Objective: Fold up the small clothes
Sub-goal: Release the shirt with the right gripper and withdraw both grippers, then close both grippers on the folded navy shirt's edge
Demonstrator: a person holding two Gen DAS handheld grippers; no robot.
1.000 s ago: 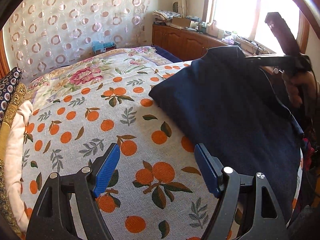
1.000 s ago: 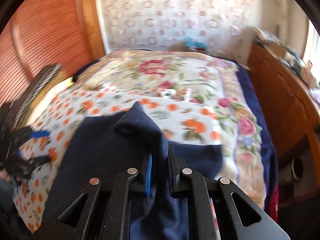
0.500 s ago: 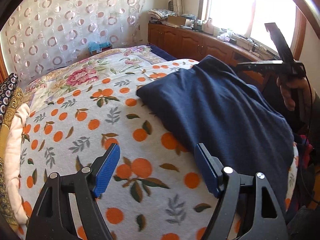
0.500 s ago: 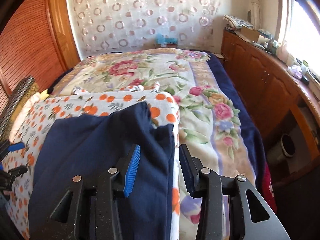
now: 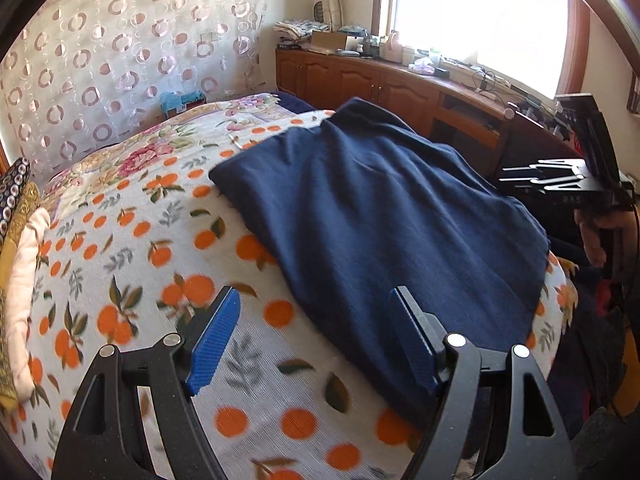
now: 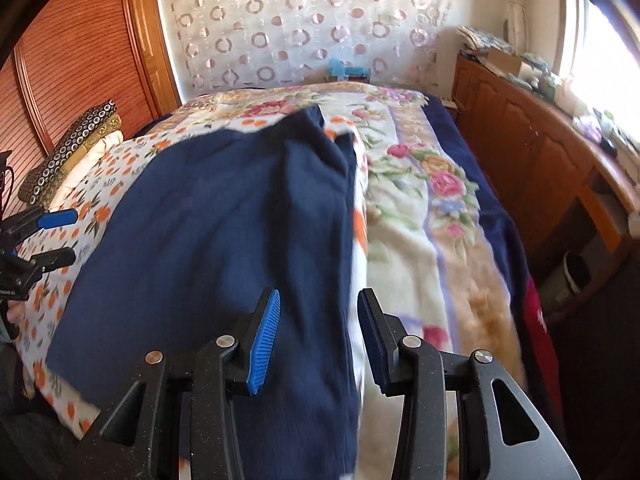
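Navy garment point(image 6: 224, 216) lies blurred under parted right tongs point(image 6: 318, 340).

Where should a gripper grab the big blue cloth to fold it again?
Probably the near corner of the blue cloth, by the bed's edge, coming in low from the front. It lies flat on the orange-print cover, so only its edges offer a lip to pinch.

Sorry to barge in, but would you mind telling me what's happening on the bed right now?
A person is folding a navy garment on the orange-print blanket, with a gripper in each hand. The right gripper has just been opening and no longer clamps the cloth, though the garment's edge lies between its jaws. The left gripper is open and empty, over the blanket beside the garment. The garment lies flat, doubled over along one side.
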